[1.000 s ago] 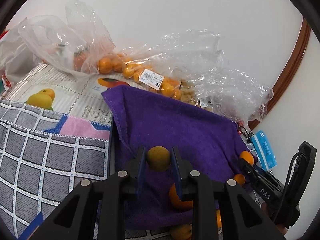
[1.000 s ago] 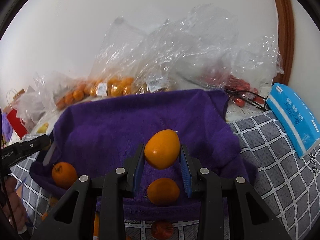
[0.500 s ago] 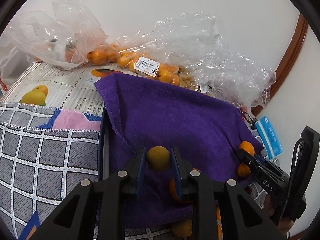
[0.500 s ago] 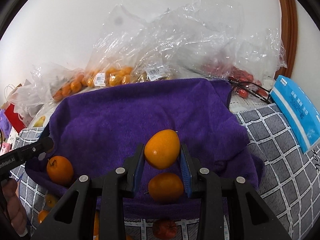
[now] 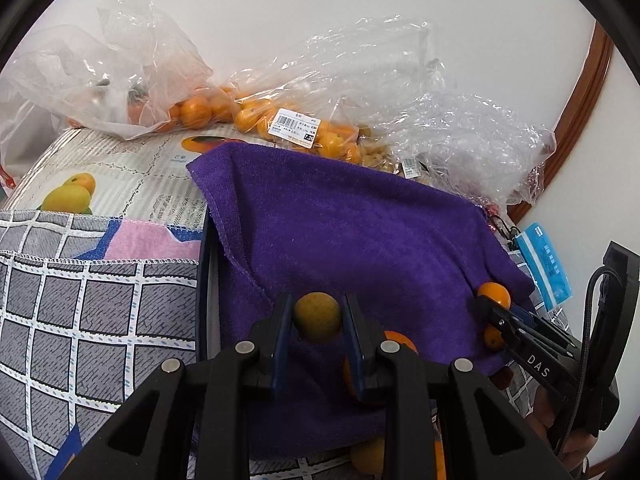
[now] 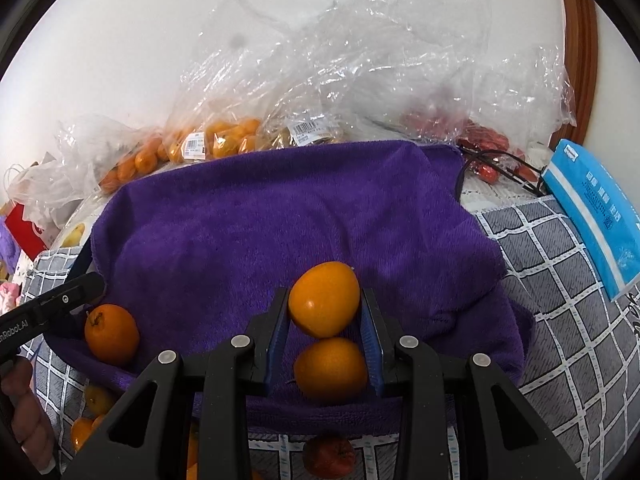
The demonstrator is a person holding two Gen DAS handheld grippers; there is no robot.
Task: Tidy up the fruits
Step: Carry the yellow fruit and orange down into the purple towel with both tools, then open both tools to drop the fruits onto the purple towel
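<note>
My left gripper [image 5: 317, 316] is shut on a small dull yellow-brown fruit [image 5: 317, 317], held just above the near edge of a purple towel [image 5: 352, 236]. An orange [image 5: 394, 340] lies on the towel partly behind its right finger. My right gripper [image 6: 325, 304] is shut on a bright orange fruit [image 6: 323, 299] above the same purple towel [image 6: 280, 220]. Below it on the towel rests another orange [image 6: 330, 370], and one more orange [image 6: 111, 334] lies at the towel's left edge beside the other gripper's tip [image 6: 60, 302]. The right gripper [image 5: 494, 304] also shows in the left wrist view with its orange.
Clear plastic bags of small oranges [image 5: 256, 116] and red fruit [image 6: 480, 144] pile against the back wall. A blue packet [image 6: 596, 212] lies right on the grey checked cloth [image 6: 560, 300]. Loose fruits [image 6: 92, 404] sit below the towel's front edge. A fruit-printed sheet [image 5: 120, 176] lies left.
Both views have tilted slightly so the towel and bags sit a little lower and closer. Both grippers keep hold of their fruits.
</note>
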